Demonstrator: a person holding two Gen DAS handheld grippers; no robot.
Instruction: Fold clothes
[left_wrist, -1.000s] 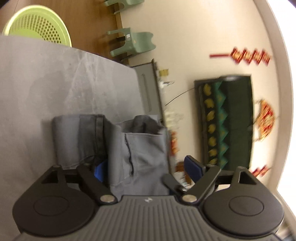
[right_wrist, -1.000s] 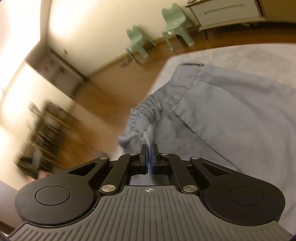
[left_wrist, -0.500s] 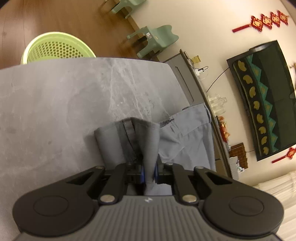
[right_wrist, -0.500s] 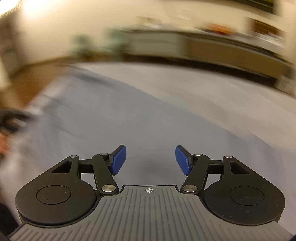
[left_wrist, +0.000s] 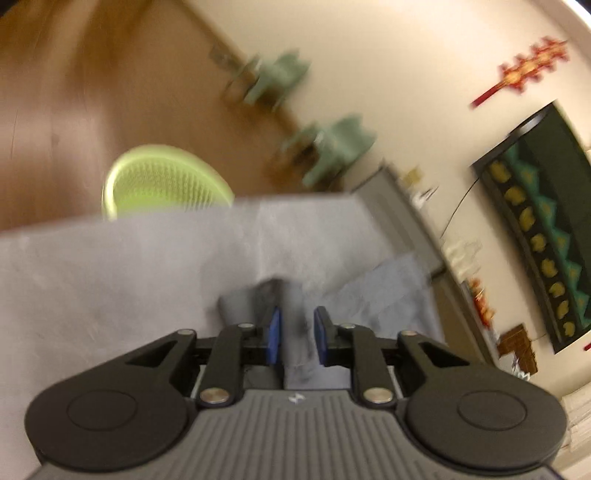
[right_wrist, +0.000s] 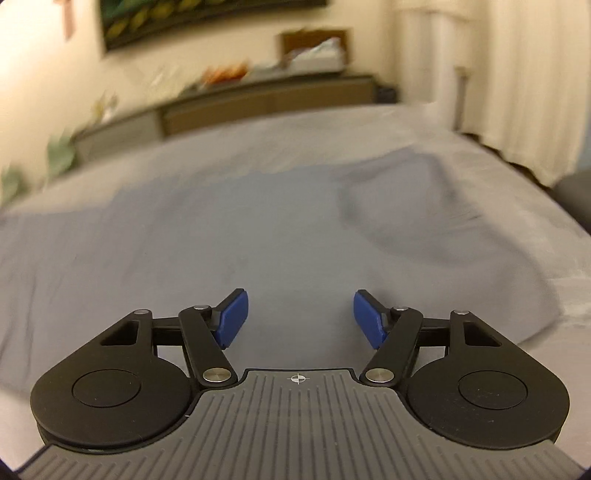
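home: wall television (left_wrist: 543, 221), sideboard (right_wrist: 258, 107), curtains (right_wrist: 517, 74).

Counts on and around the table (left_wrist: 92, 266)
One grey garment (right_wrist: 184, 240), two grippers, two green chairs (left_wrist: 332, 147), one green basket (left_wrist: 162, 181) past the table's far edge

Motion blur everywhere, both cams

Green chairs (left_wrist: 332, 147) and basket (left_wrist: 162, 181) are smeared; the grey garment (right_wrist: 258, 229) loses its edges on the table (left_wrist: 110, 266), folds unreadable, bottom hidden behind the left gripper (left_wrist: 297, 338).
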